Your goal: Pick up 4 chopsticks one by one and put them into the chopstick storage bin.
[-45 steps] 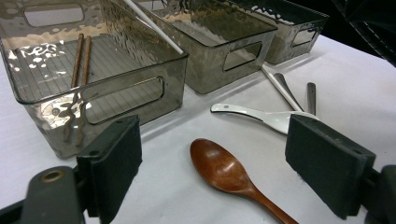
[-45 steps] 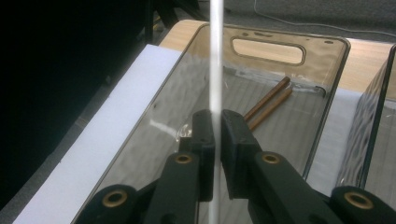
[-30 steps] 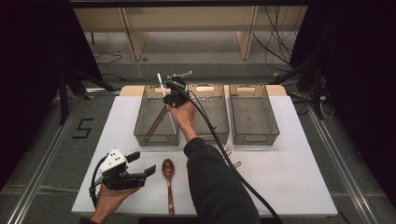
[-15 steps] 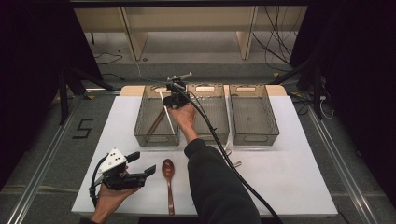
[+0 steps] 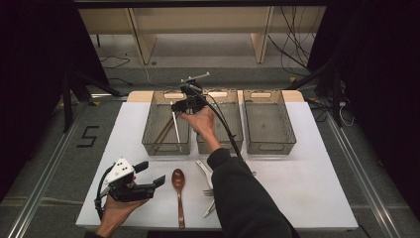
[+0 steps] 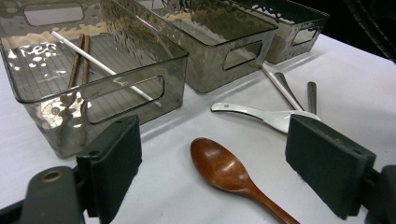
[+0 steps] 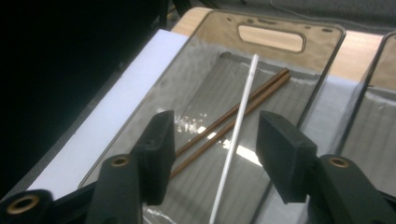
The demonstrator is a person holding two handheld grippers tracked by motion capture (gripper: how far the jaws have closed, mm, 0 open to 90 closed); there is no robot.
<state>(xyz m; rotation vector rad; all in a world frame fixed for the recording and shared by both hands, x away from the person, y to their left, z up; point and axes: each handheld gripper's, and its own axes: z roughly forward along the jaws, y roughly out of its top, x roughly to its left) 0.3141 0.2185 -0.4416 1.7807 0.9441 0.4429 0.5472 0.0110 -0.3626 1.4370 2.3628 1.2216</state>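
Observation:
A white chopstick point(image 7: 238, 126) lies loose in the left clear bin point(image 7: 140, 116), slanted across two brown chopsticks point(image 7: 224, 123). My right gripper point(image 7: 215, 126) hovers over that bin; its jaws have just been opening and stand apart, above the white chopstick without touching it. In the high view the right gripper point(image 5: 174, 106) is above the left bin point(image 5: 148, 131), where the white chopstick point(image 5: 175, 126) rests. My left gripper point(image 5: 151, 173) is held open at the table's near left. A brown wooden spoon point(image 6: 224, 168) lies on the table just beyond its jaws.
Two more clear bins, middle point(image 5: 236, 134) and right point(image 5: 270, 124), stand in a row with the left one. A white ceramic spoon point(image 6: 261, 114) and other cutlery point(image 5: 208, 191) lie near the person's right sleeve. The white table point(image 5: 317, 183) ends close to the left hand.
The right gripper held the white chopstick upright over the left bin, tipped it down, then opened. The chopstick now lies in the bin. The left gripper stayed still.

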